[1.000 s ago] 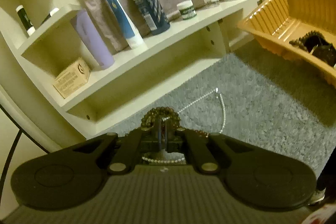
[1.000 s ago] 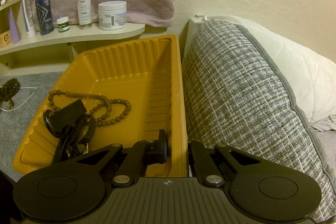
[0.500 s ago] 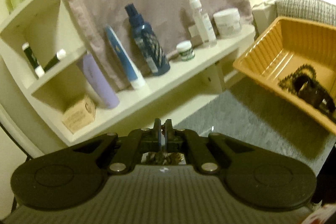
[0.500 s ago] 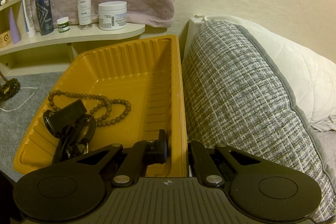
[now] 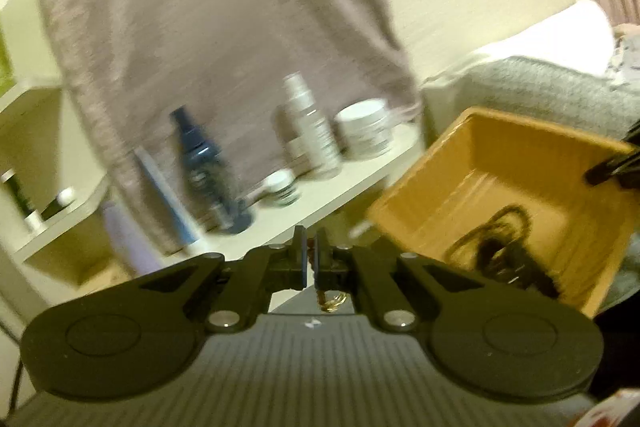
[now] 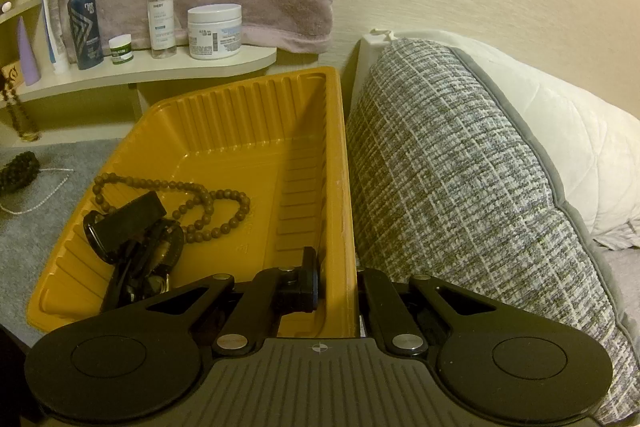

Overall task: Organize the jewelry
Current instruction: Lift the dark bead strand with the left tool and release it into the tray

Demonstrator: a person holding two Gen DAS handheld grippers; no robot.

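Clearly, the left gripper is clenched on a beaded chain, which dangles straight down from the pinched pads, long axis vertical, a golden loop at its lower end, at about 5 o'clock from the fingertips. That view is blurred, so bead detail is lost; it shows the yellow tray at 3 o'clock with a dark tangle inside.

From the right wrist, the same chain appears hanging at 9 o'clock, far left edge, above the grey mat, well apart from the tray. Only this view shows a dark beaded bundle and a thin pale strand lying on the mat, and sharply, inside the tray, a brown bead necklace looped with its length running 9 to 3 o'clock, touching a black clip-like item.

The right gripper is clamped on the tray's right wall, one finger inside, one outside.
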